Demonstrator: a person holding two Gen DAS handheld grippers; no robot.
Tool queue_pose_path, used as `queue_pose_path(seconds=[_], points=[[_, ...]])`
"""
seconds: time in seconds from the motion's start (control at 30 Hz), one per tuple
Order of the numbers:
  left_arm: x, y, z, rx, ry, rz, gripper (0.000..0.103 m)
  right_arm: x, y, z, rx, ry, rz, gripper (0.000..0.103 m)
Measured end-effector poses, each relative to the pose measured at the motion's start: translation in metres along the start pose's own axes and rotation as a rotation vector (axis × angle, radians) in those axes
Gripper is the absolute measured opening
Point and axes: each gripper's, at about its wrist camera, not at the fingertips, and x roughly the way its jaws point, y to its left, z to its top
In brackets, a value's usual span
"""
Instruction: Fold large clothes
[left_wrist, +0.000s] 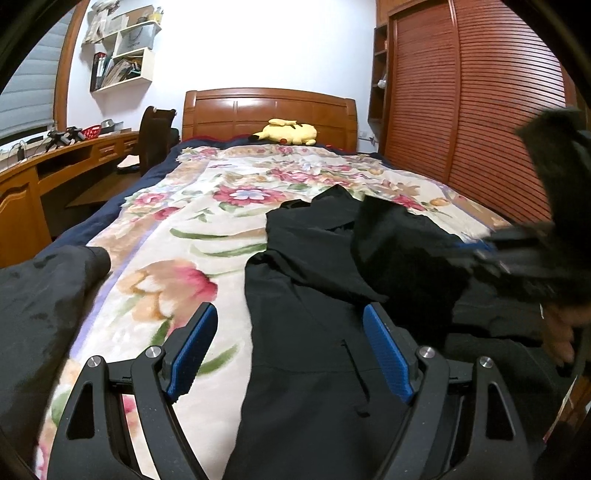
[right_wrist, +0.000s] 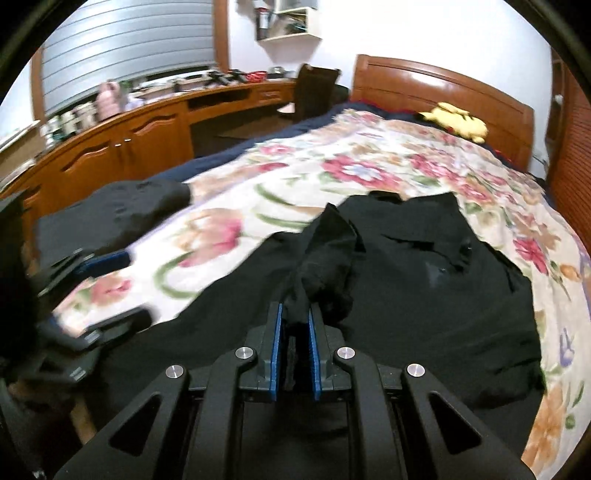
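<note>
A large black jacket (left_wrist: 314, 258) (right_wrist: 424, 295) lies spread on the floral blanket (left_wrist: 184, 229) (right_wrist: 369, 162) of a bed. My left gripper (left_wrist: 290, 312) is open, its blue pads hovering over the jacket's left edge with nothing gripped; in the right wrist view the left gripper (right_wrist: 118, 291) shows blurred at the left. My right gripper (right_wrist: 295, 308) is shut on a bunched fold of the jacket's black cloth, lifted off the bed. In the left wrist view the right gripper (left_wrist: 517, 254) appears blurred at the right, with cloth trailing from it.
A second dark garment (left_wrist: 44, 291) (right_wrist: 110, 210) lies at the bed's left edge. A yellow plush toy (left_wrist: 288, 133) (right_wrist: 458, 122) rests by the wooden headboard (left_wrist: 269, 110). A desk (right_wrist: 147, 129) and chair (left_wrist: 155, 136) stand left, a slatted wardrobe (left_wrist: 461, 110) right.
</note>
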Motion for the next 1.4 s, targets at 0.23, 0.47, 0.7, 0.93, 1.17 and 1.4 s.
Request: queue_pose_path(seconds=[0.23, 0.47, 0.7, 0.93, 1.17, 1.4], points=[[0.0, 0.007, -0.002, -0.026, 0.001, 0.003, 0.082, -0.016, 0.014, -0.03, 0.007, 0.04, 0.058, 0.032], [0.003, 0.003, -0.005, -0.018, 0.021, -0.01, 0.082, -0.074, -0.02, -0.065, 0.055, 0.0, -0.024, 0.057], [0.013, -0.011, -0.007, 0.012, 0.049, -0.017, 0.082, -0.084, -0.083, -0.117, 0.128, 0.063, -0.242, 0.057], [0.022, -0.02, -0.009, 0.03, 0.079, -0.017, 0.082, -0.06, -0.123, -0.141, 0.185, 0.107, -0.327, 0.057], [0.03, -0.021, -0.01, 0.044, 0.126, -0.053, 0.073, -0.028, -0.14, -0.145, 0.225, 0.125, -0.3, 0.057], [0.054, -0.013, 0.001, 0.047, 0.219, -0.054, 0.061, -0.017, -0.149, -0.151, 0.25, 0.122, -0.264, 0.057]])
